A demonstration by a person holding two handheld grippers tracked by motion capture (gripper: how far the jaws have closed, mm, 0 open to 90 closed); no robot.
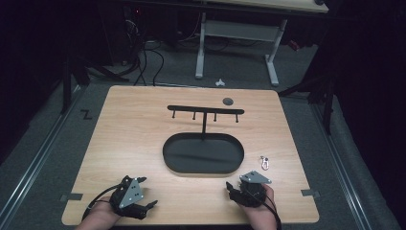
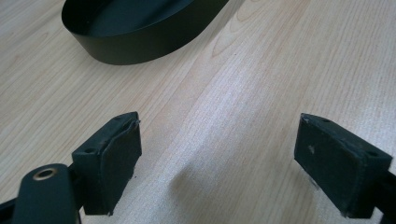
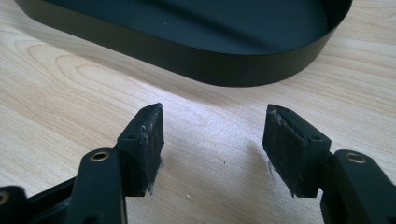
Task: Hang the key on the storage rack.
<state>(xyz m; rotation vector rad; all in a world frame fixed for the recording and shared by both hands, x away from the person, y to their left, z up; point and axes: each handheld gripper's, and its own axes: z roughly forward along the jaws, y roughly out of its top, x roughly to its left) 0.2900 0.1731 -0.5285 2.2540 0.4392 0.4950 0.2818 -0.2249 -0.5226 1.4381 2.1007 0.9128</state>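
here the left gripper [image 1: 149, 205] rests low at about 7 o'clock on the wooden table [image 1: 129, 139], its jaws spread wide with bare wood between the pads [image 2: 114, 163]. the right gripper [image 1: 230, 188] sits at about 5 o'clock, its jaws also apart and holding nothing, pointed at the near wall of the black oval tray [image 1: 203, 154], which lies close ahead of it. that tray sits at the table's centre; the left gripper view has its rim [image 2: 135, 49] up at 11 o'clock. a black hook rack [image 1: 206, 111] stands just behind the tray at 12 o'clock. a small metal clip [image 1: 264, 163] lies on the wood just right of the tray, at about 1 o'clock from the right gripper and near it. a dark round disc [image 1: 228, 101] lies at the far edge, beside the rack's right end.
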